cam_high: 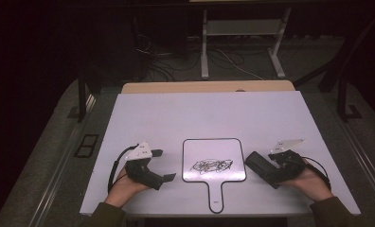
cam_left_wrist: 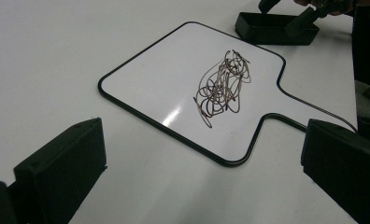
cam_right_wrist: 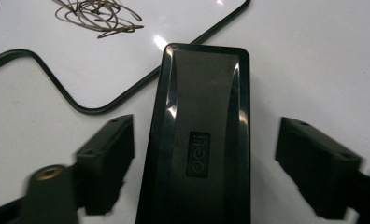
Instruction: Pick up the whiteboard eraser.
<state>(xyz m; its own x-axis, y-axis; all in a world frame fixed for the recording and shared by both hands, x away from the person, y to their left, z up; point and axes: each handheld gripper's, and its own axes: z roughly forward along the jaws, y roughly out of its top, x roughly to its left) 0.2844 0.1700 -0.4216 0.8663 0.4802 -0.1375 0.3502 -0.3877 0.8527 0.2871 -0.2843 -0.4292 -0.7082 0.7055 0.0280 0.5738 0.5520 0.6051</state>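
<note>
A small paddle-shaped whiteboard with a black rim lies flat at the table's front centre, handle toward me. A dark scribble marks its middle. A black felt eraser rests on the table just right of the board. My right gripper is open, one jaw on either side of the eraser with gaps on both sides. Left of the board, my left gripper stands open and empty, pointing at the board.
The white tabletop is bare behind the board. A wooden strip runs along its far edge. Beyond it are white desk legs and loose cables on a dark floor.
</note>
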